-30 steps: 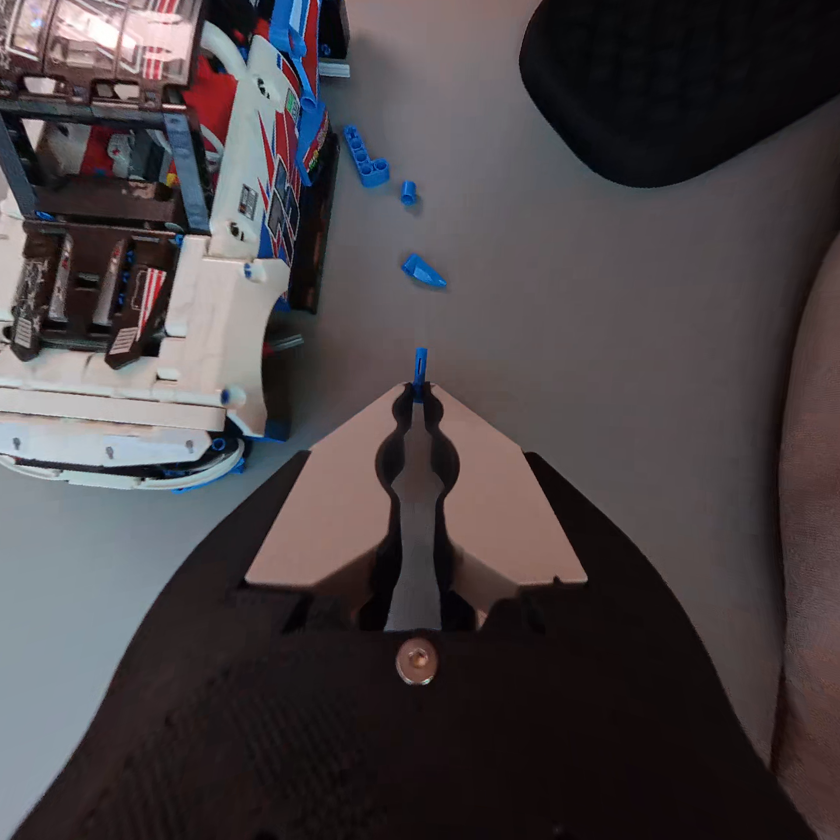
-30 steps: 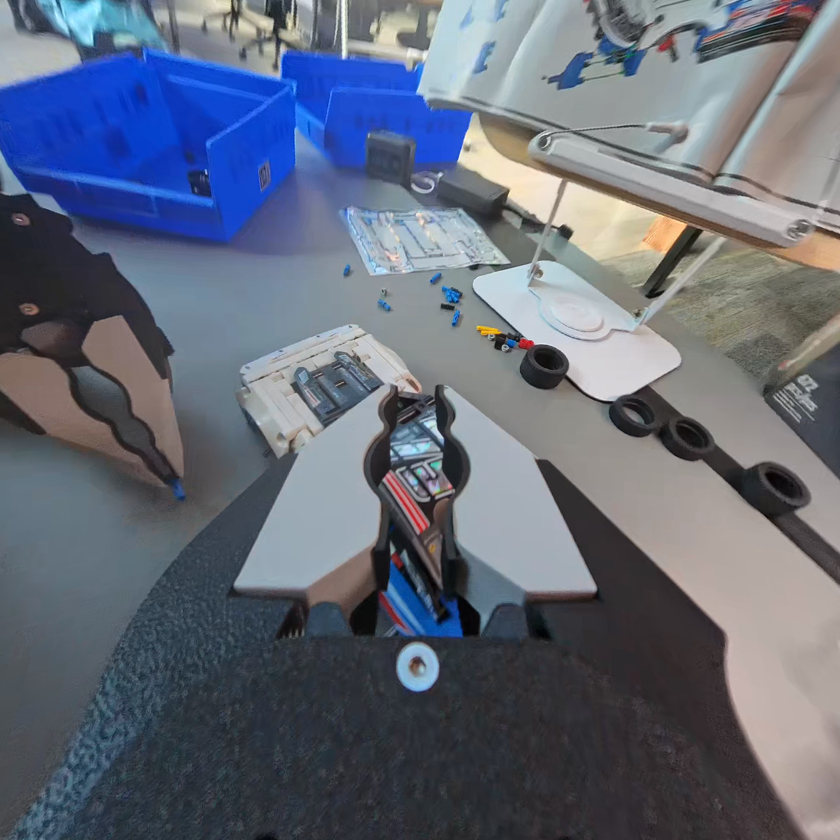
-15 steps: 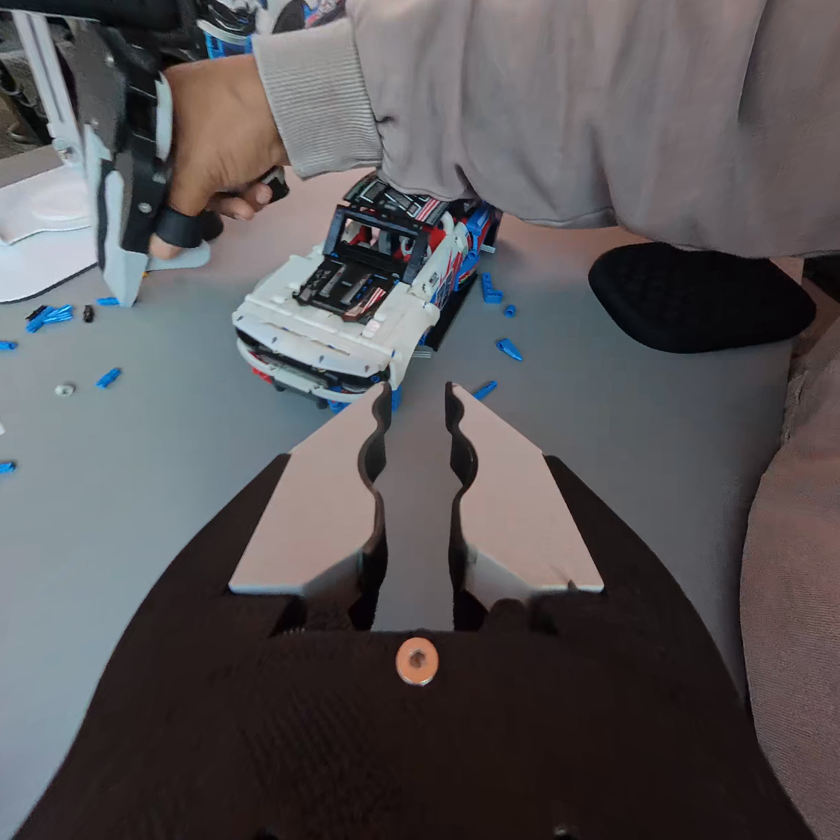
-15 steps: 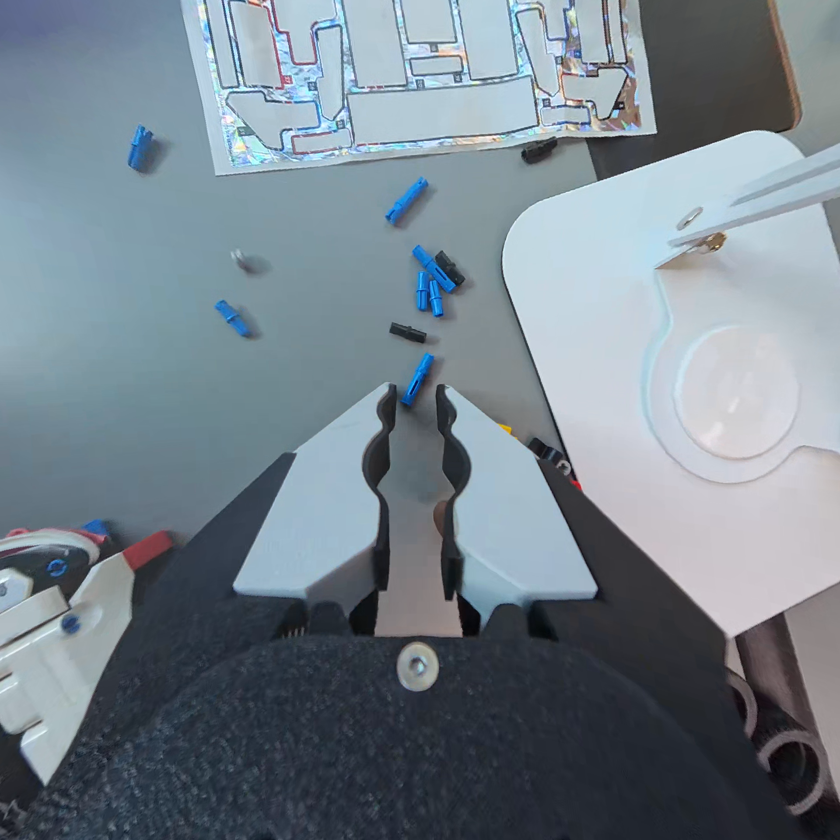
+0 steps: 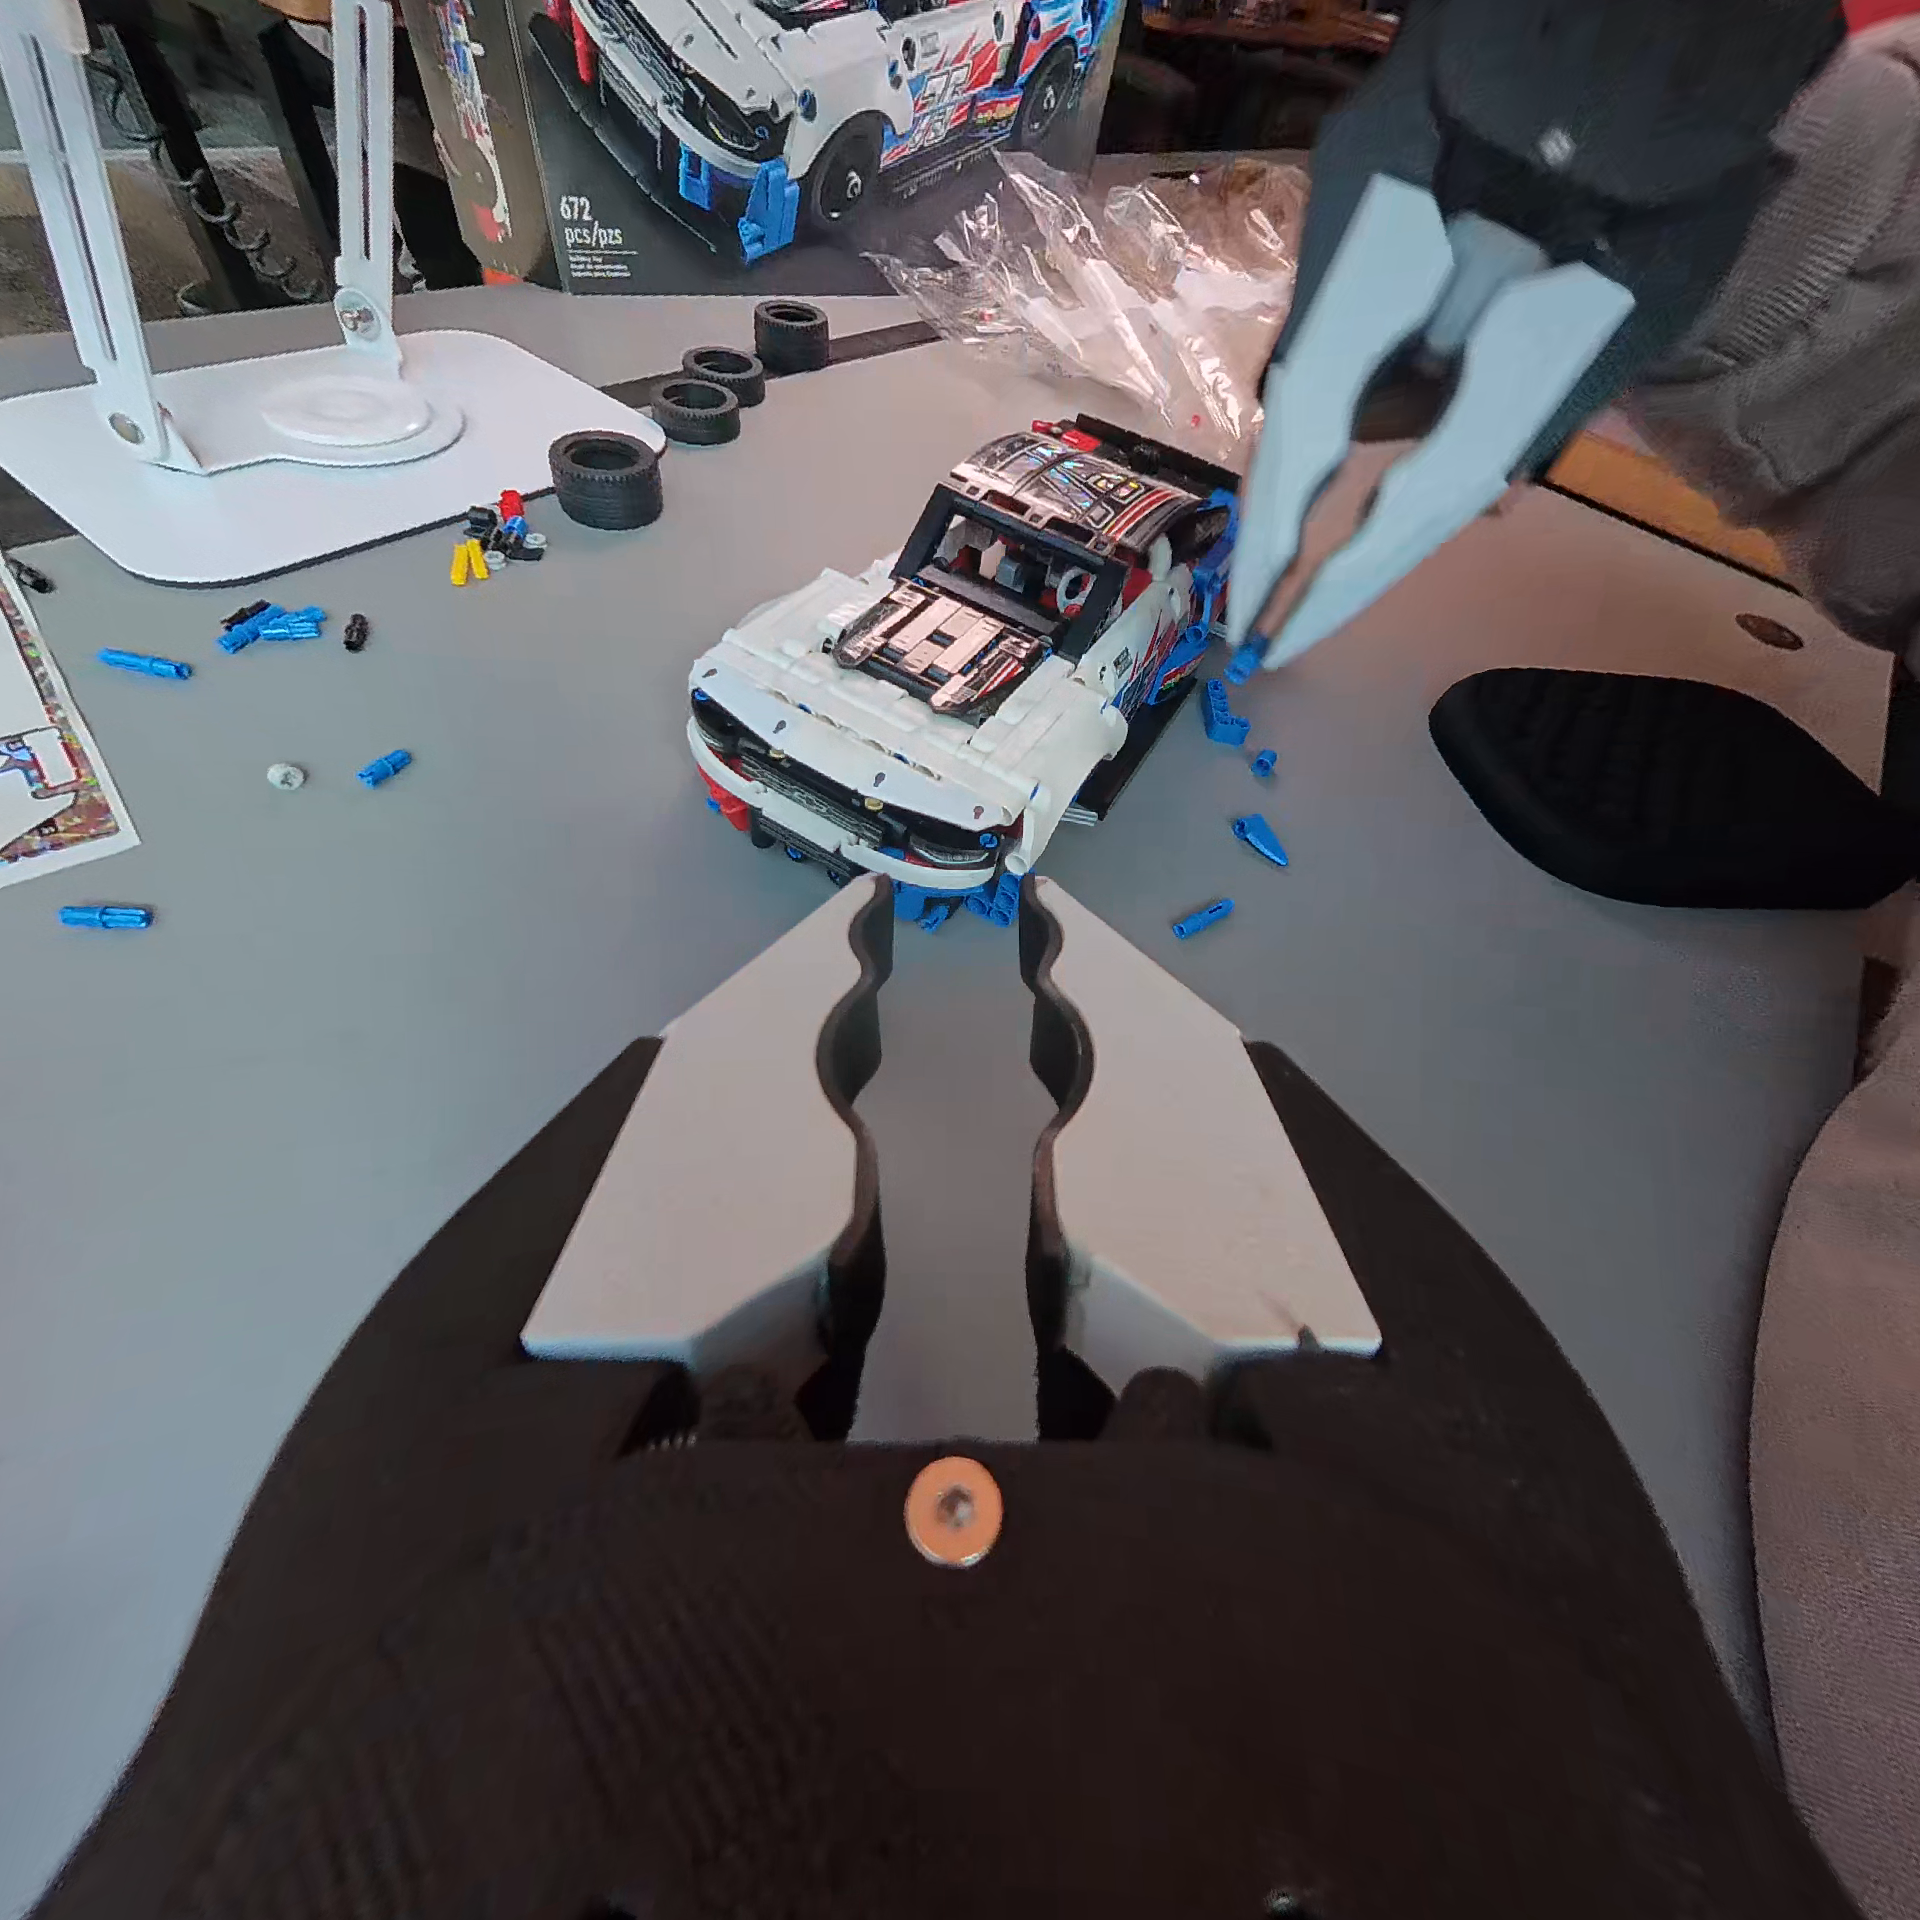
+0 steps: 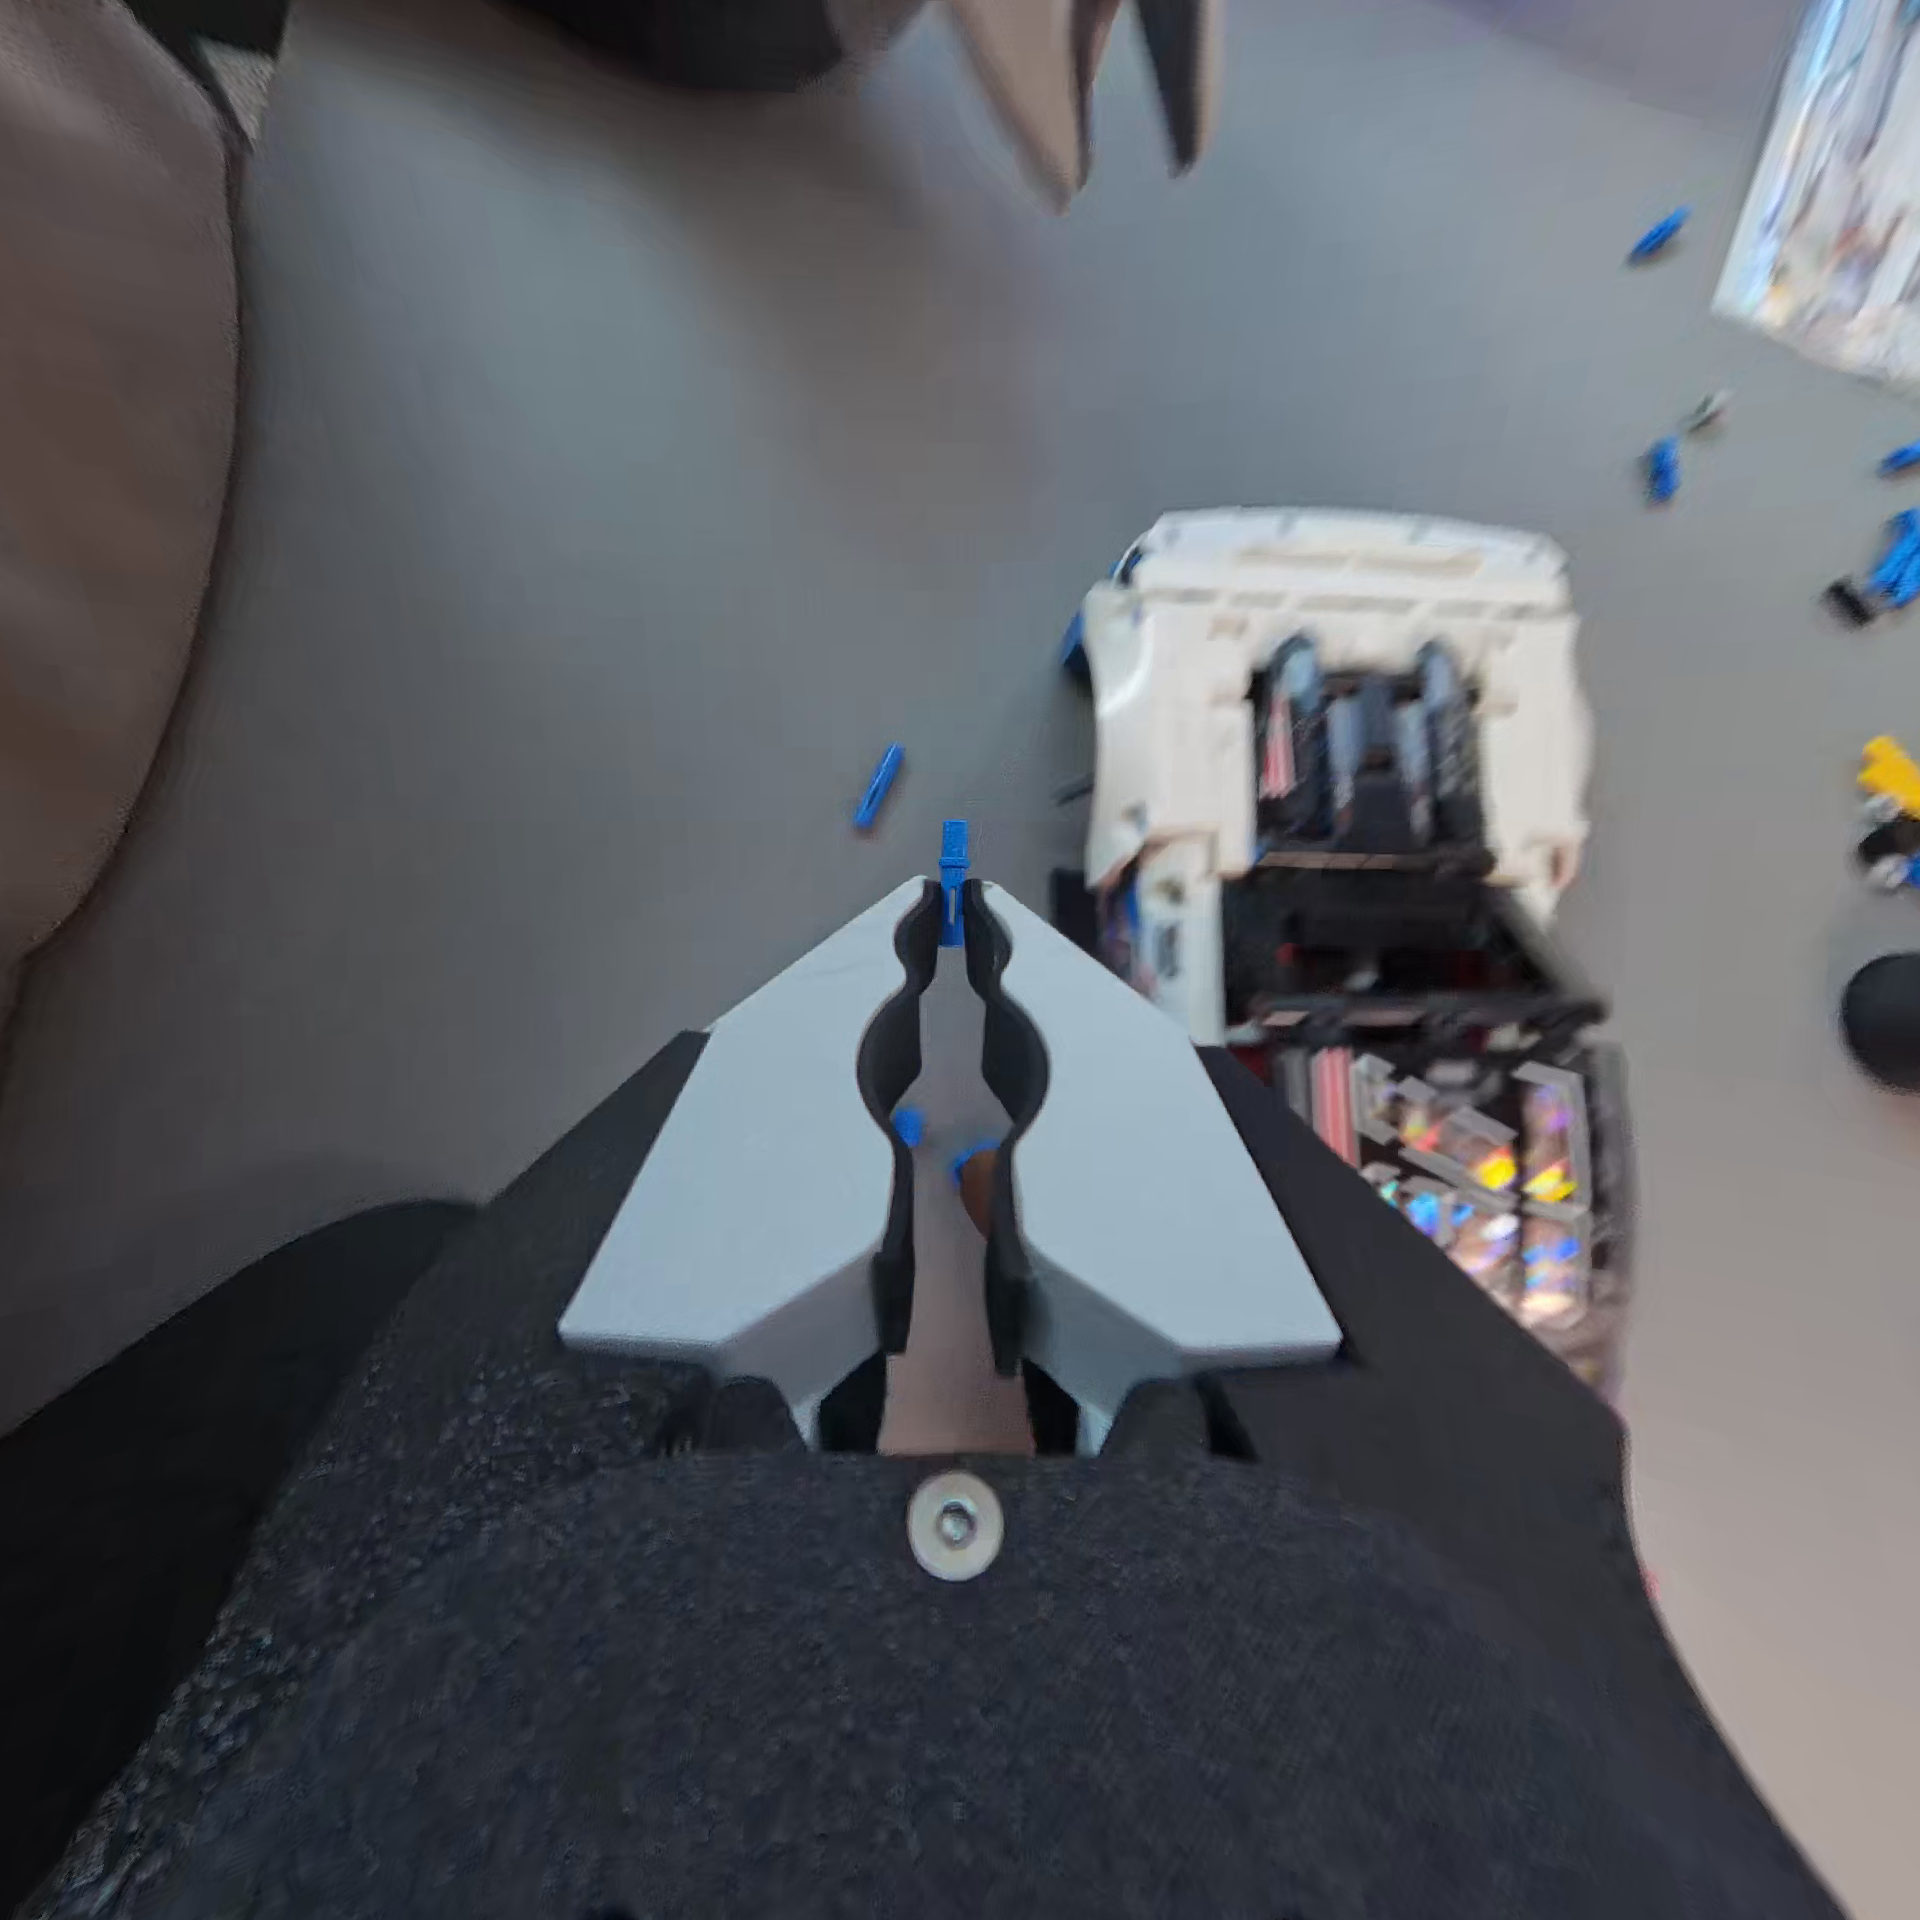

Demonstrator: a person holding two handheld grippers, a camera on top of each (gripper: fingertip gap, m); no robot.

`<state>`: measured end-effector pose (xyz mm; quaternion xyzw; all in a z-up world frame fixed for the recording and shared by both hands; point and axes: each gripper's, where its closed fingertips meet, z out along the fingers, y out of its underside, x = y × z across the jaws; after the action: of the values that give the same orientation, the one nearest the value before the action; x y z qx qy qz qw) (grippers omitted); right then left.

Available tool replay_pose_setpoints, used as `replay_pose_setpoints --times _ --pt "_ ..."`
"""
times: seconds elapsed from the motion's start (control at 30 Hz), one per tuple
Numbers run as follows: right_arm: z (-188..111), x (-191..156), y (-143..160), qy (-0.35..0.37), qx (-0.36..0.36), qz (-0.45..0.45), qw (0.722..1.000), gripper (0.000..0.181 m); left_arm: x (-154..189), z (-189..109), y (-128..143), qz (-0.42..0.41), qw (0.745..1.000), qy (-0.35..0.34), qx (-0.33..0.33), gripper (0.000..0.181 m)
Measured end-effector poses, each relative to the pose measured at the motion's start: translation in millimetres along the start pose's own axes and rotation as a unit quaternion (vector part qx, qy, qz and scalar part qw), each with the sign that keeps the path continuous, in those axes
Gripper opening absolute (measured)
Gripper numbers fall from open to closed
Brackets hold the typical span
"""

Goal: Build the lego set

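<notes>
Half a second back our right gripper point(image 6: 953, 906) hung spread over the scattered pins by the white stand; now it hovers beside the white, red and blue lego race car point(image 5: 961, 665) with its tips pressed onto a small blue plastic pin point(image 6: 953, 868), most of the pin poking out past them. Our left gripper point(image 5: 956, 914) is spread and empty, low on the grey table point(image 5: 416, 1039) just in front of the car's nose. Our worry is the hold: only the pin's tail sits between the tips, so pushing it off-axis into a hole in the car's side could twist or flick it loose among the other loose blue pins point(image 5: 1202, 918). With nothing bracing the car, it may slide under the push.
</notes>
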<state>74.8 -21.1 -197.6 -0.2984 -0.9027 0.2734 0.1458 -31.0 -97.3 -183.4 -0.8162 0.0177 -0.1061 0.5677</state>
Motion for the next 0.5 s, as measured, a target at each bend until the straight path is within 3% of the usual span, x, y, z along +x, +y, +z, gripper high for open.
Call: replay_pose_setpoints --times 0.03,0.13,0.23,0.5 --pt "0.6 -13.0 19.1 0.009 -0.017 0.017 1.0 0.002 -1.7 0.4 -2.0 -0.002 1.0 -0.002 0.003 0.023" --pt "2.4 -30.7 57.8 0.036 -0.033 0.079 0.996 0.002 -6.1 0.4 -9.2 0.002 1.0 -0.016 0.018 0.023" --pt "5.2 -32.8 77.0 0.062 -0.047 0.101 0.992 0.002 -8.4 0.9 -10.9 0.003 0.999 -0.027 0.026 0.023" --pt "15.3 -24.6 79.8 0.081 -0.03 0.121 0.989 0.003 -11.3 1.6 -5.5 0.0 0.999 -0.04 0.022 0.024"
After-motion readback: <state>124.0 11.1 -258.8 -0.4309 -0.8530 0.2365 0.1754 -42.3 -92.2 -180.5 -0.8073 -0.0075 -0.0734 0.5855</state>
